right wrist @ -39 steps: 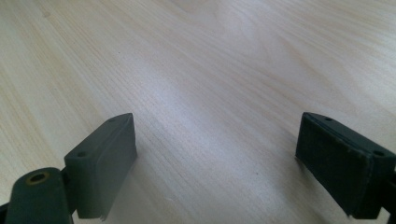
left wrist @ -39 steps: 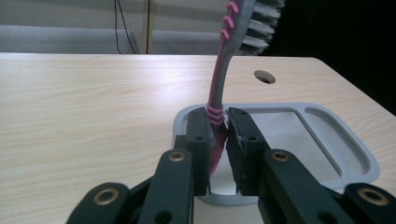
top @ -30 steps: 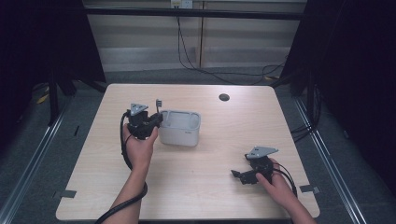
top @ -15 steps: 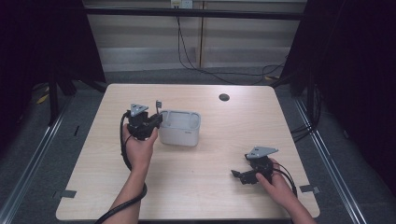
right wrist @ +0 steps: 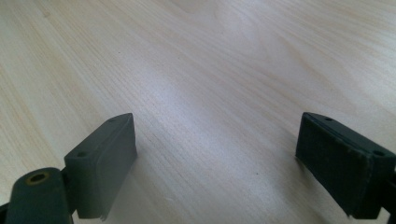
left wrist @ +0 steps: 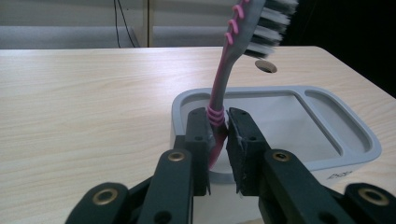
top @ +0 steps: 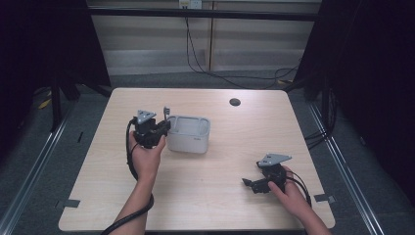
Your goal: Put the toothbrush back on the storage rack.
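A grey and pink toothbrush [left wrist: 225,70] stands upright, bristle head at the top, pinched by its lower handle in my left gripper [left wrist: 218,128], which is shut on it. In the high view the left gripper [top: 164,126] sits at the left end of a grey two-compartment tray [top: 197,142], the toothbrush [top: 166,113] poking up above it. The tray [left wrist: 348,135] lies just beyond the jaws, its compartments bare. My right gripper [top: 248,183] rests low over the table at the front right, open. In the right gripper view its jaws [right wrist: 215,163] stand wide apart over bare wood.
The light wooden table [top: 230,205] has a round cable hole [top: 235,102] near its far edge. Dark curtains flank both sides and cables hang on the wall behind. Metal rails run along the floor left and right.
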Available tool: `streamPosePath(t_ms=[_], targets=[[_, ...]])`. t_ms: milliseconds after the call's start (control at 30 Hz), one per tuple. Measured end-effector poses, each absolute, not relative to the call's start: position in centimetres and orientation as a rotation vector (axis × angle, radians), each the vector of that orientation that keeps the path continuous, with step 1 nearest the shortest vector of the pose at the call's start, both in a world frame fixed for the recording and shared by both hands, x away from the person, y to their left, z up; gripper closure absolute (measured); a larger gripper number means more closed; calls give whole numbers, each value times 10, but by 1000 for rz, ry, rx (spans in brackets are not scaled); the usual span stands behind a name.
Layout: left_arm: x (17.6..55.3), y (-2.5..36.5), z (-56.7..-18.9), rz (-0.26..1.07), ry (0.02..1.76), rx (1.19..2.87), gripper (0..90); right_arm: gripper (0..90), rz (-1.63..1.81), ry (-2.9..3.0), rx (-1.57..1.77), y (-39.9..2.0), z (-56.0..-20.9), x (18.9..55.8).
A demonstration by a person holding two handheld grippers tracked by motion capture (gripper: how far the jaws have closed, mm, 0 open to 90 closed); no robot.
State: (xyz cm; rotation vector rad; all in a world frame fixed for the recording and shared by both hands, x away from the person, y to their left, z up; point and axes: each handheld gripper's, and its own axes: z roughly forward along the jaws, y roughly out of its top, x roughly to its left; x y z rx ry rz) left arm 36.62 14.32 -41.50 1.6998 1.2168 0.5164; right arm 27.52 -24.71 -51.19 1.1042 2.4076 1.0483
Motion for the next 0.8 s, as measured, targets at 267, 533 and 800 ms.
streamPosePath(t_ms=[267,533,800], targets=[[364,145,-415,522,1215,1702,786,116,1049,2408,1104,-247,-512,275],[364,145,-416,521,1213,1705,783,116,1049,2408,1104,-247,-512,275],[364,146,-415,537,1203,1714,769,116,1048,2409,1102,-247,-512,275]])
